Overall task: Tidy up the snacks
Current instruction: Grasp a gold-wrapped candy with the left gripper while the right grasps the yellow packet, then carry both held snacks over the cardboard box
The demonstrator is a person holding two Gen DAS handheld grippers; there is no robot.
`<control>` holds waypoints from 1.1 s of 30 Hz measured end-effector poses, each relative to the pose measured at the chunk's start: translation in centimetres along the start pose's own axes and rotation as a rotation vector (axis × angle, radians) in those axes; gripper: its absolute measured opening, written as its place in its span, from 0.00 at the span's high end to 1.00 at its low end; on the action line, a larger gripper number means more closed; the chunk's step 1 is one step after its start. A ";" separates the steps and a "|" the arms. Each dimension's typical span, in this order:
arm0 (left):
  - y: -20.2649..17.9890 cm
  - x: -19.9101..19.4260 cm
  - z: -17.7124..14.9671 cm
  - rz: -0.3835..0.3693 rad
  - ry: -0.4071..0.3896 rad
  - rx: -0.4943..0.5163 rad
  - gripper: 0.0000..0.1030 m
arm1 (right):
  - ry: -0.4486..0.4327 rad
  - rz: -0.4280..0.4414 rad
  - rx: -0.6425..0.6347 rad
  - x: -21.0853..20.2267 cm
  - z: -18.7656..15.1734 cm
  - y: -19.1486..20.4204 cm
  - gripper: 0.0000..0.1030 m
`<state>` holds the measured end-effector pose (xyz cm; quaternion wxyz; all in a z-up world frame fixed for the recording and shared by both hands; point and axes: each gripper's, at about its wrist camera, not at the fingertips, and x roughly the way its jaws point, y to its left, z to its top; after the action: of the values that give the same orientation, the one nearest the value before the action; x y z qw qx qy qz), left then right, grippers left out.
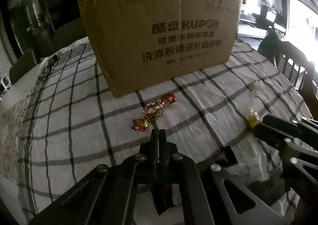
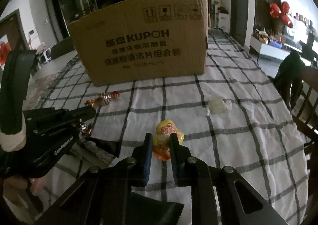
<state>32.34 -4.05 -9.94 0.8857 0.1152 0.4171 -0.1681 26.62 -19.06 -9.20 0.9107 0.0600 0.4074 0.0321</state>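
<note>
1. Cardboard as datum: take the printed box [image 1: 159,36] [image 2: 139,46], upright on the checked tablecloth [image 1: 69,125], as the reference for every position below.
2. Find the left gripper [image 1: 158,132] in front of the box, toward its left corner. Read the jaws as fully closed, fingers pressed flat together with no gap.
3. Check between those fingers in the left wrist view: only a reddish scrap far back near the finger bases. Cannot tell whether it is clamped.
4. In the right wrist view, note a gold-and-red foil wrapper [image 2: 85,127] directly under the left gripper [image 2: 89,111]. Cannot tell whether it is gripped or only lying beneath.
5. Locate three foil-wrapped candies between the box and the left fingertips: one red [image 1: 169,99] nearest the box, one gold [image 1: 154,111] in the middle, one red-gold [image 1: 140,124] just beside the fingertips. Treat the gold candy's twisted tail as reaching almost to the tips; contact not clear.
6. Find the right gripper [image 2: 161,136] in front of the box's right half, further from it than the candies. Read the jaws as narrowed onto a yellow jelly cup [image 2: 167,128], one pad against each side.
7. Confirm from the left wrist view: same yellow jelly cup [image 1: 252,117] at the tip of the right gripper [image 1: 258,127], resting on the cloth.
8. Note a pale wrapped piece [image 2: 217,105] lying loose in front of the box's right corner, apart from both grippers.
</note>
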 end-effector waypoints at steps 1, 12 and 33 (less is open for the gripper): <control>-0.1 -0.1 0.1 0.006 -0.009 0.016 0.88 | 0.002 0.001 0.005 0.0 -0.1 -0.1 0.76; -0.5 0.7 1.8 0.041 -0.069 0.108 0.62 | 0.005 -0.018 0.010 0.5 0.0 0.4 0.67; -0.5 0.5 2.2 0.028 -0.065 0.075 0.76 | -0.018 -0.027 0.025 1.0 0.4 -0.2 0.71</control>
<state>33.97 -5.39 -8.94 0.8962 0.1488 0.3797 -0.1748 27.55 -19.14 -9.67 0.9138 0.0661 0.4004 0.0144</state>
